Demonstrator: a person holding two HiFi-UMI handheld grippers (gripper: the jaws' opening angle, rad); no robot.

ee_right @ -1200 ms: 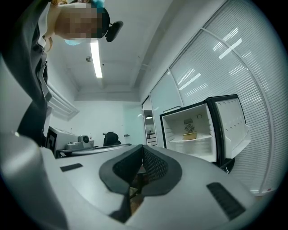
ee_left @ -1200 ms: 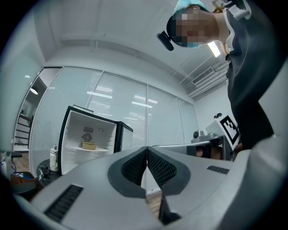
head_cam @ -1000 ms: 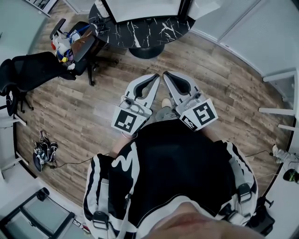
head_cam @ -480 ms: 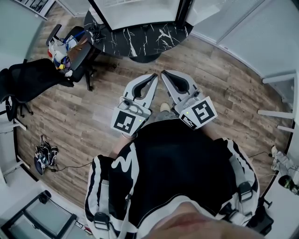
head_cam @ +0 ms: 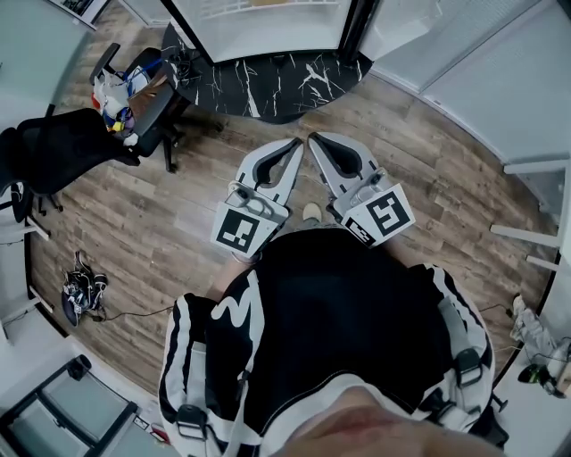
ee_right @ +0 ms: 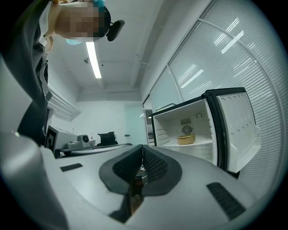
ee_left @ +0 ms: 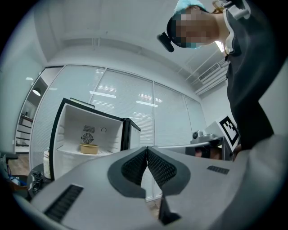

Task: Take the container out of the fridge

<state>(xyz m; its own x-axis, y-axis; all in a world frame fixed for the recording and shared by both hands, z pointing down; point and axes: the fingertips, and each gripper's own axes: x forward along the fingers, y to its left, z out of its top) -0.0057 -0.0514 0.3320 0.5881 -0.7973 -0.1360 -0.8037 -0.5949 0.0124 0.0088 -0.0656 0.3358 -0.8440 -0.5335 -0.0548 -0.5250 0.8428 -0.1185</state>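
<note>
A small fridge (ee_left: 90,134) stands open ahead, white inside. On its shelf sits a tan container (ee_left: 89,148), seen from the other side too as the same tan container (ee_right: 186,139). The fridge door (ee_right: 237,130) hangs open at the right. My left gripper (head_cam: 298,143) and right gripper (head_cam: 312,139) are held side by side in front of the person's body, both shut with nothing between the jaws, tips nearly touching. Both are still well short of the fridge. In the head view only the fridge's lower front (head_cam: 268,22) shows at the top edge.
A black marble-patterned table (head_cam: 268,76) stands under the fridge on the wood floor (head_cam: 178,223). Black office chairs (head_cam: 62,147) with a cluttered bag are at the left. White frames and glass walls line the right. Shoes (head_cam: 82,293) lie on the floor at left.
The person has stepped forward with both shut grippers: the black table and fridge front have slid nearer and further up out of the head view. The grippers keep the same pose.
</note>
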